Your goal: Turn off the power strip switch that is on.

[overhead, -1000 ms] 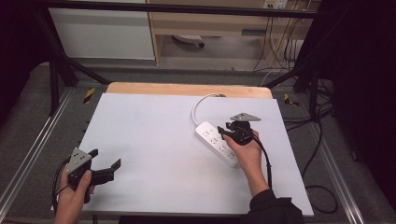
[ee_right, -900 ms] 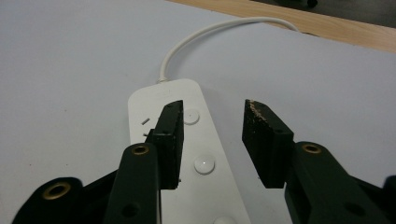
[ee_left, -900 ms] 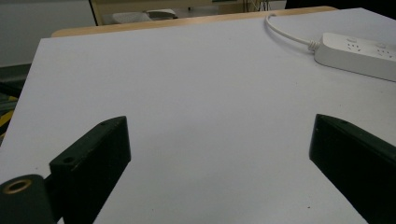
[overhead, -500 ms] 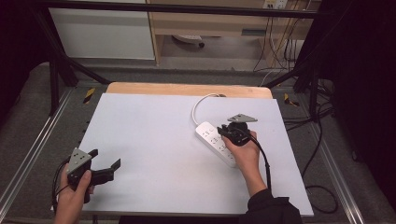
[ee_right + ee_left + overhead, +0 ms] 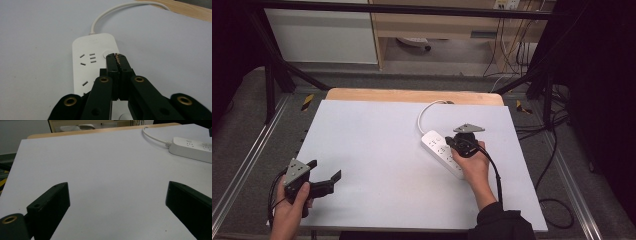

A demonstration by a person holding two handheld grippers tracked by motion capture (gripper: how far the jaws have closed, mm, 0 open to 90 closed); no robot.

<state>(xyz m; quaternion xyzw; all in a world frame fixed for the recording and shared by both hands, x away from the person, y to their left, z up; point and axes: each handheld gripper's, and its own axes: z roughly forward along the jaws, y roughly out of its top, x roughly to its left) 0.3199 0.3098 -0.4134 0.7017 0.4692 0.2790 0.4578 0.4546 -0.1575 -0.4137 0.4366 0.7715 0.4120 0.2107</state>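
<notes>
I see my left hand [image 5: 292, 202] low at the near left, gripping the left claw [image 5: 328, 176], whose jaws stand wide apart and point toward the right. My right hand [image 5: 475, 167] reaches farther forward, forearm in a dark sleeve [image 5: 499, 225]. It holds the right claw [image 5: 117, 59] with its jaws pressed flat together, nothing between them, tips angled down.

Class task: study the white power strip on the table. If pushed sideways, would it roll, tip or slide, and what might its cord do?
The power strip looks flat and rigid, so it would probably slide, not roll or tip. Its smooth casing may slip easily on the white tabletop. The curved cord looks flexible and would likely drag or tug.
</notes>
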